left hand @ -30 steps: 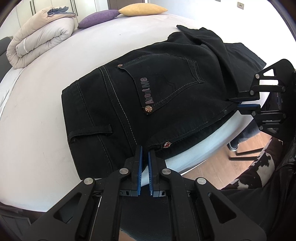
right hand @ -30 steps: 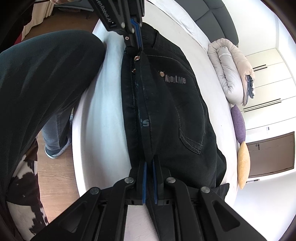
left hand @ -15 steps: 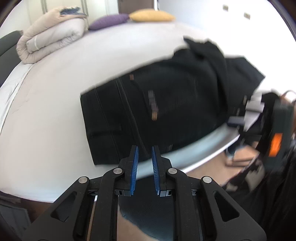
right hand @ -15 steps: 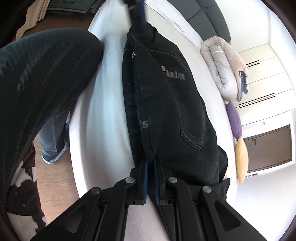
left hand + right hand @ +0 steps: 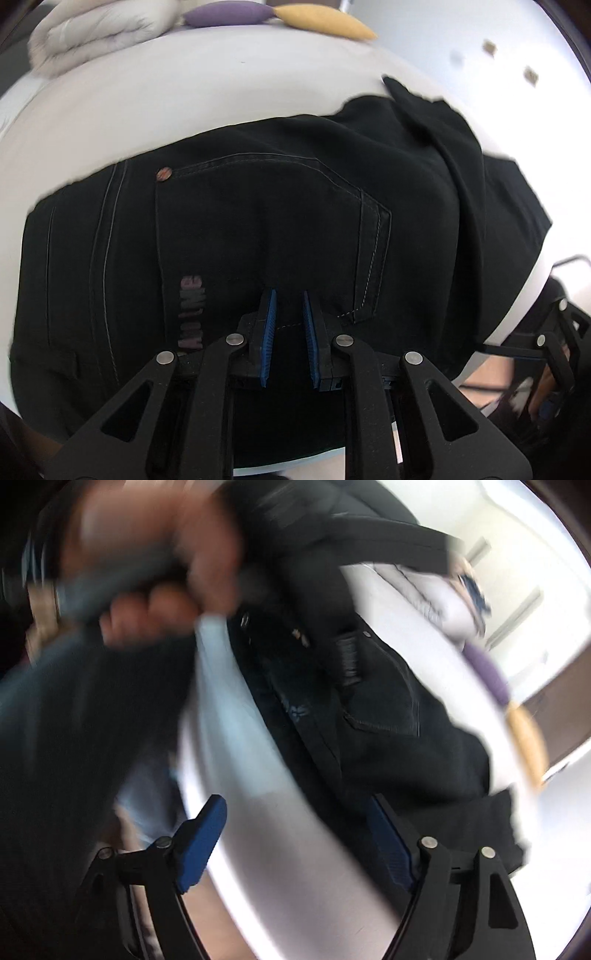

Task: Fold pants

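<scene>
The black pants [image 5: 280, 229] were seen lying folded on the white bed [image 5: 177, 88], sharply in the left wrist view with a back pocket [image 5: 273, 236] uppermost, whereas the blurred right wrist view alone showed a hand [image 5: 147, 572], apparently gripping a handle. Pinkish lettering on the pocket was smeared and could not be read. The left gripper [image 5: 288, 332] was held slightly parted over the pocket, nothing clamped; the right gripper [image 5: 299, 842] was spread wide at the bed's edge, empty.
</scene>
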### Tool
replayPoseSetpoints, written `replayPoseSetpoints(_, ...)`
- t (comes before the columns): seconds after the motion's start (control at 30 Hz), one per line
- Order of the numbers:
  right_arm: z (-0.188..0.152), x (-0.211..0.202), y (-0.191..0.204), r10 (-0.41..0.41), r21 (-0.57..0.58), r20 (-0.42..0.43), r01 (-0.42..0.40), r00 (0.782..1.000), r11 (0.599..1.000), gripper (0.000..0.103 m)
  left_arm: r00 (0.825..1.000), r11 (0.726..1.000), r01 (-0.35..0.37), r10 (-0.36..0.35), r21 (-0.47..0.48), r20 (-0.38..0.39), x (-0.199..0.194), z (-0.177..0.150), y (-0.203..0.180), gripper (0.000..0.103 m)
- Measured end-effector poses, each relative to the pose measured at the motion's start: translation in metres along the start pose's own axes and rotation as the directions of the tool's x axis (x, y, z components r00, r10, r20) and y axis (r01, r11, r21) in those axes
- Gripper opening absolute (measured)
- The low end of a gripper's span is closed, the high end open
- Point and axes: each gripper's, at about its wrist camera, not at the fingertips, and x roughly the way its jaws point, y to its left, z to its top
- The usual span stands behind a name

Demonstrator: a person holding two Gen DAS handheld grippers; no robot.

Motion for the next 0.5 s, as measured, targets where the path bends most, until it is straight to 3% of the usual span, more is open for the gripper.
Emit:
replayPoseSetpoints(0.03,-0.002,-0.004,-0.014,0.037,0.077,0.007,-0.038,0.999,0.996,0.072,1.0,1.0,0.012,-0.012,-0.027,0.003,0.0,0.0,0.003,0.014)
replayPoseSetpoints(0.1,-0.004,-0.011,-0.057,0.118,0.278,0.04,-0.125,0.992,0.952,0.064,1.0,0.998,0.025,-0.024,-0.056,0.011,-0.001,0.0,0.007,0.014)
replayPoseSetpoints(0.23,-0.018,-0.022,-0.168,0.125,0.633,0.121,-0.174,0.985,0.754,0.062,1.0,0.998,0.005,-0.004,-0.068,0.016,0.001,-0.001,0.004,0.014)
replayPoseSetpoints(0.27,-0.023,-0.022,-0.206,0.104,0.722,0.124,-0.162,0.987,0.673,0.062,1.0,0.997,-0.002,0.003,-0.073,0.02,0.002,-0.001,0.003,0.014)
replayPoseSetpoints(0.33,-0.028,-0.017,-0.258,0.064,0.811,0.081,-0.103,0.995,0.576,0.069,0.999,0.997,-0.012,0.015,-0.08,0.035,0.004,-0.014,0.001,0.014)
replayPoseSetpoints(0.43,-0.019,0.005,-0.319,0.013,0.857,-0.03,0.019,0.999,0.515,0.072,0.998,0.995,-0.016,0.022,-0.095,0.061,0.002,-0.022,0.003,0.014)
replayPoseSetpoints(0.5,-0.008,0.03,-0.348,0.022,0.863,-0.088,0.065,0.996,0.501,0.072,0.997,0.996,-0.02,0.026,-0.091,0.072,-0.005,-0.035,0.004,0.014)
